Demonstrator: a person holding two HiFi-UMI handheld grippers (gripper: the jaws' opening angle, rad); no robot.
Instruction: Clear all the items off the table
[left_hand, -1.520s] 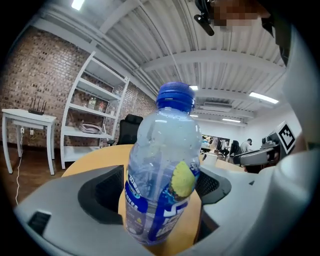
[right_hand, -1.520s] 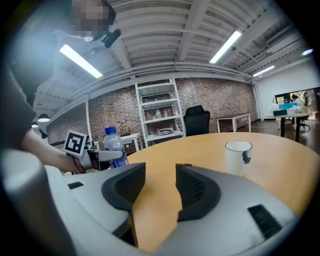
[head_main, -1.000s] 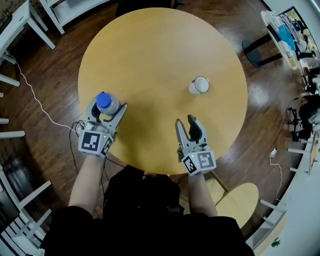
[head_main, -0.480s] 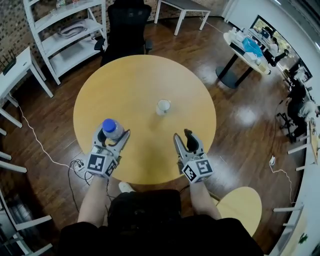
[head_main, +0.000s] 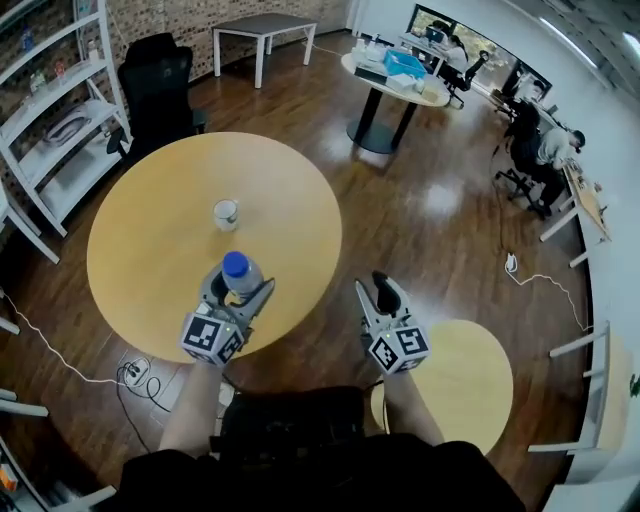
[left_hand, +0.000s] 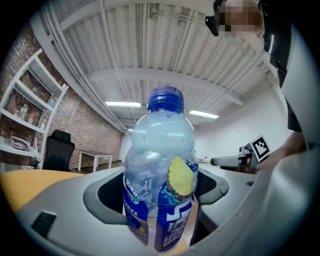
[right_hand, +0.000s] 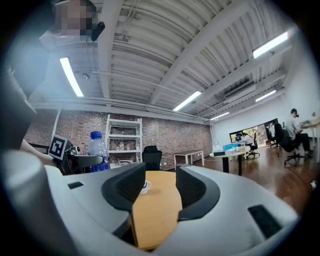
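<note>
Grips the water bottle (left_hand: 160, 165) clamped in the left gripper (head_main: 240, 288), above the desk's (head_main: 140, 280) 5 o'clock edge. Holds the right gripper (head_main: 373, 290) part-open, empty. Leaves one white cup (head_main: 226, 214) at the bottle's 11 o'clock. Roughly halfway, seemingly.

Open-plan office: a round yellow wooden table (head_main: 150, 280) stands on a glossy dark wooden floor (head_main: 430, 230) before a red brick wall (right_hand: 175, 135). Behind it are a black office chair (head_main: 160, 80) and white open shelving (head_main: 60, 140). Farther off stand a grey-topped white-legged table (head_main: 262, 25) and a round black-pedestal table (head_main: 425, 97). Strip lights (right_hand: 187, 101) line the white ribbed ceiling (right_hand: 150, 40).
</note>
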